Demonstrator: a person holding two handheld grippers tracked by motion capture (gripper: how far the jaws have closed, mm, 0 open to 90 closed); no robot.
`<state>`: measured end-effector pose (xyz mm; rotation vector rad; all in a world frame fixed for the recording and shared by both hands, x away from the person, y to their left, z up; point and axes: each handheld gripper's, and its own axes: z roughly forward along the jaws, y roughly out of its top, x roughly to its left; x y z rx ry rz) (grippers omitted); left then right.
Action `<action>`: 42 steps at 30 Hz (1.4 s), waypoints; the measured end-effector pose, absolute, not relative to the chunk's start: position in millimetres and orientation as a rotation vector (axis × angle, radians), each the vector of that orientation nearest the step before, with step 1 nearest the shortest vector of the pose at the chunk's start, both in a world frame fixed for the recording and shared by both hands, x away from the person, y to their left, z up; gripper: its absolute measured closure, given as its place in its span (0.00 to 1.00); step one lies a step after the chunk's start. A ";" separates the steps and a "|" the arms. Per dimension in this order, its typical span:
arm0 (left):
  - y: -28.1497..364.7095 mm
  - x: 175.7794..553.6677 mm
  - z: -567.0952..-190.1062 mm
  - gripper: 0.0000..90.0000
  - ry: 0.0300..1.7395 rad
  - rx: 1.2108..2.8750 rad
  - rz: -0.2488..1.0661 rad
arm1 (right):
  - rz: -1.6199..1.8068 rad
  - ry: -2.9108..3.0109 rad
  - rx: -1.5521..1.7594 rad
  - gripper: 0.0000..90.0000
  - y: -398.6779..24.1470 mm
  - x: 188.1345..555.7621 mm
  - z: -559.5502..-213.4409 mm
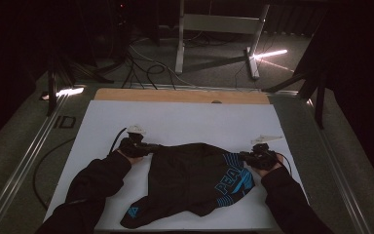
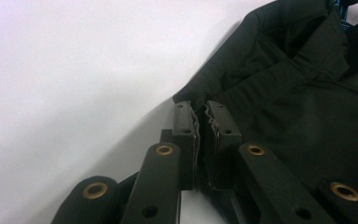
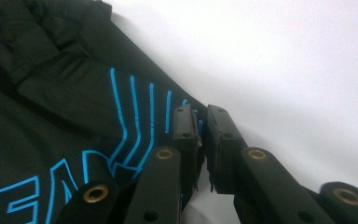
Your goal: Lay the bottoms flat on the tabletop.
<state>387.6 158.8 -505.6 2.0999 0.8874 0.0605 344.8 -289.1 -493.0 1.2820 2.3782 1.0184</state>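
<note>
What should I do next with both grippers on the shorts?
Probably lift both edges together and pull gently apart. The left gripper and right gripper each look shut on an opposite edge of the shorts, which lie rumpled on the white mat.

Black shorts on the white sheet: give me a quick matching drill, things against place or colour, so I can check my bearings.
Things:
1. left gripper
2. right gripper
3. lettering
4. white sheet

Descriptions:
A. blue print near the shorts' right side
B. shut on the shorts' left edge
C. lies under the shorts
D. shut on the shorts' right edge, by the blue stripes

Pairs: 1-B, 2-D, 3-A, 4-C
</note>
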 end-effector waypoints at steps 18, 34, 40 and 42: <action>178.6 389.5 -435.1 0.94 0.878 1.893 0.351 | 1.246 2.142 1.173 0.93 -282.5 370.9 -417.0; 178.6 432.8 -459.6 0.94 1.015 1.882 0.359 | 1.164 2.100 1.343 0.93 -257.4 451.5 -446.7; 177.4 446.7 -466.7 0.94 1.050 1.876 0.378 | 1.114 2.088 1.364 0.93 -252.3 469.4 -452.3; 177.1 450.7 -467.3 0.94 1.058 1.870 0.378 | 1.116 2.064 1.358 0.93 -250.7 473.0 -449.8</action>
